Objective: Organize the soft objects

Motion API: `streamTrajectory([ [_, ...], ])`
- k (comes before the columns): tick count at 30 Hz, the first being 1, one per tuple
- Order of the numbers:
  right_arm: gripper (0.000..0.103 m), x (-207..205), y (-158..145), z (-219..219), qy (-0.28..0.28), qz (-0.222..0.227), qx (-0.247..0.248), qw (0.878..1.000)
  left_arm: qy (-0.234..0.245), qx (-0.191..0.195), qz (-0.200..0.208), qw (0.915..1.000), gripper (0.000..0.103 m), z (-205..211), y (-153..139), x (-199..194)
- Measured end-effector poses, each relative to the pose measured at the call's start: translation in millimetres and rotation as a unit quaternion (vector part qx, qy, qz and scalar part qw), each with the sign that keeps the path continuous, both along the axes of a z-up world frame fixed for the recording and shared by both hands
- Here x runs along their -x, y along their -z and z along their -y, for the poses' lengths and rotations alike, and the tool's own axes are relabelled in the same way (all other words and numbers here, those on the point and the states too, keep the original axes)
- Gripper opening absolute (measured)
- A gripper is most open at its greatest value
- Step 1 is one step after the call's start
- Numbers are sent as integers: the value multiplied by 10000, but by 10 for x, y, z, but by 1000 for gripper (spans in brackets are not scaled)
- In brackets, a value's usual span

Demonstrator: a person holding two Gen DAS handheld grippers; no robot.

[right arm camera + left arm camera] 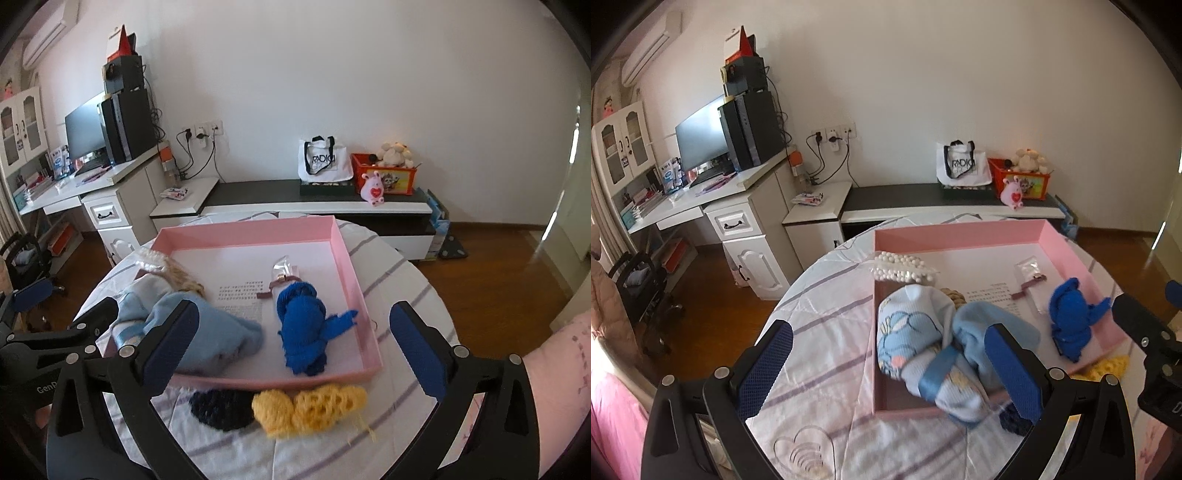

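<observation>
A pink shallow box point(960, 236) point(251, 230) sits on a round table. Inside it lie a rolled blue-patterned cloth tied with a blue ribbon point(908, 332), a light blue cloth point(975, 317) point(225, 332) and a bright blue knitted piece point(1071, 325) point(306, 325). A yellow knitted piece point(314, 406) and a dark navy one point(221, 406) lie on the table in front of the box. My left gripper point(890, 369) hovers open over the box's near left corner. My right gripper point(295, 350) hovers open above the near wall, holding nothing.
A bag of white beads point(901, 266) rests across the box's left wall; a small clear packet point(284, 269) lies inside. The striped tablecloth point(820, 332) covers the table. A desk with a monitor point(701, 136) and a low cabinet point(332, 199) stand behind. A pink sleeve point(554, 362) shows at right.
</observation>
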State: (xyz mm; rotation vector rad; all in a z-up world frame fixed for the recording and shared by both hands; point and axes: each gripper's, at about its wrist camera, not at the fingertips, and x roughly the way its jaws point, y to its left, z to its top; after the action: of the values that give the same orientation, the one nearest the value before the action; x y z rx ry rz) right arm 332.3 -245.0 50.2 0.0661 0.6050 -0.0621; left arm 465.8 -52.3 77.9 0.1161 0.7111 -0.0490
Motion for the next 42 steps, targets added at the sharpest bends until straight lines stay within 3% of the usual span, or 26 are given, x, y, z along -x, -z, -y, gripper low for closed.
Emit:
streamTrajectory([
  [21, 103, 1081, -345, -72, -31, 741, 36, 9972, -60, 208, 696, 9973, 103, -61, -484, 1464],
  [34, 103, 1664, -669, -102, 0, 1441, -39, 9896, 92, 311, 1502, 9881, 103, -40, -826, 2318],
  [42, 103, 1929, -790, -131, -9, 1759, 10, 9844, 38, 335, 1828, 9826, 103, -3, -896, 2600],
])
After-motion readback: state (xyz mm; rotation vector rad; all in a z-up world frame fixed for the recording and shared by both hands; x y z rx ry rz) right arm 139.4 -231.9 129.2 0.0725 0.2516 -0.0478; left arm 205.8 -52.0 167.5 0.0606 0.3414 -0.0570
